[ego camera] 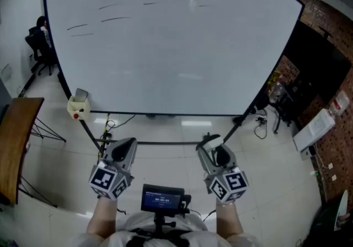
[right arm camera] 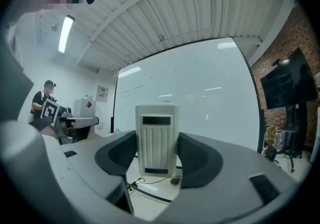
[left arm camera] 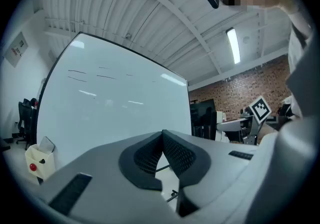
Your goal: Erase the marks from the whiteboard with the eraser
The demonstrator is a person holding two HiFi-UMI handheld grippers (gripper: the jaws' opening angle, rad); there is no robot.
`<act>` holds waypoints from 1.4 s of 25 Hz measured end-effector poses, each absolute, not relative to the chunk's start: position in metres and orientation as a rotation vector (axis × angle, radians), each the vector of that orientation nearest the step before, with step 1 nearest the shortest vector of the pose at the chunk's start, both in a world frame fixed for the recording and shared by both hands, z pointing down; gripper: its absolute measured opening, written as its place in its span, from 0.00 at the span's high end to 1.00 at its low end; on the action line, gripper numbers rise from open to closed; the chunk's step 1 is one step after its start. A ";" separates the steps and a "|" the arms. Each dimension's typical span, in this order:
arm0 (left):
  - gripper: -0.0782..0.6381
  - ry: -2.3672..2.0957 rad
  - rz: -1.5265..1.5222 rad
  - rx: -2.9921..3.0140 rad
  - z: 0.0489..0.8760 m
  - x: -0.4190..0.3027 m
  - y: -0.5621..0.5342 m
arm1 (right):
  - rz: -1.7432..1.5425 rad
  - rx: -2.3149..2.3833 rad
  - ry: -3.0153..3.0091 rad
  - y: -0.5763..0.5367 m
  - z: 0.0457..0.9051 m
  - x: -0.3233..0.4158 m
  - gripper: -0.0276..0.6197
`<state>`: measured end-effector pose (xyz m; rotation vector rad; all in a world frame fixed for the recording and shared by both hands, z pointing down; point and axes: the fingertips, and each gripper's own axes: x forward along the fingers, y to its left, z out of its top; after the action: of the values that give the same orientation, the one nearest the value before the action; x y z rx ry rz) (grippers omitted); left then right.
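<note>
A large whiteboard (ego camera: 171, 47) stands ahead on a wheeled frame, with several short dark marker strokes (ego camera: 116, 19) near its upper left. The same whiteboard (left arm camera: 110, 113) fills the left gripper view, and the whiteboard (right arm camera: 190, 98) shows behind the jaws in the right gripper view. My right gripper (ego camera: 212, 142) is shut on a white ribbed eraser (right arm camera: 156, 140), held upright between the dark pads. My left gripper (ego camera: 120, 146) is shut with nothing in it, its pads (left arm camera: 172, 150) meeting. Both grippers hang low, well short of the board.
A small cream box with a red button (ego camera: 78, 107) hangs at the board's lower left. A wooden table (ego camera: 16, 141) stands at the left. Cables (ego camera: 259, 124) and equipment lie at the right by a brick wall (ego camera: 331, 146). Another person (right arm camera: 46, 99) stands far left.
</note>
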<state>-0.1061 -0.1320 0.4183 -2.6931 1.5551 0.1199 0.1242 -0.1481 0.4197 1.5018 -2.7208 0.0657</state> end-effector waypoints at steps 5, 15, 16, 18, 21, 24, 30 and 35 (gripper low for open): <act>0.88 1.535 0.108 -2.699 0.419 -0.112 -0.138 | 0.041 1.505 -2.726 -0.154 0.420 0.116 0.55; 0.88 1.548 0.101 -2.725 0.432 -0.116 -0.174 | 0.065 1.484 -2.733 -0.187 0.423 0.109 0.55; 0.88 1.554 0.105 -2.721 0.432 -0.115 -0.179 | 0.066 1.478 -2.738 -0.193 0.423 0.110 0.55; 0.88 1.565 0.109 -2.711 0.432 -0.114 -0.193 | 0.061 1.470 -2.746 -0.209 0.423 0.113 0.55; 0.88 1.577 0.111 -2.693 0.429 -0.111 -0.222 | 0.062 1.460 -2.772 -0.240 0.419 0.119 0.55; 0.88 1.581 0.119 -2.669 0.420 -0.103 -0.256 | 0.087 1.429 -2.839 -0.274 0.406 0.126 0.55; 0.88 1.584 0.132 -2.598 0.393 -0.078 -0.320 | -0.046 1.409 -2.861 -0.343 0.374 0.151 0.55; 0.88 1.605 0.105 -2.557 0.380 -0.067 -0.355 | -0.016 1.313 -2.960 -0.378 0.355 0.143 0.55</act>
<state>-0.0666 -0.3549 0.3798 -2.5567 1.6045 0.1047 0.1434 -0.3782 0.3546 1.3129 -2.9599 -0.0157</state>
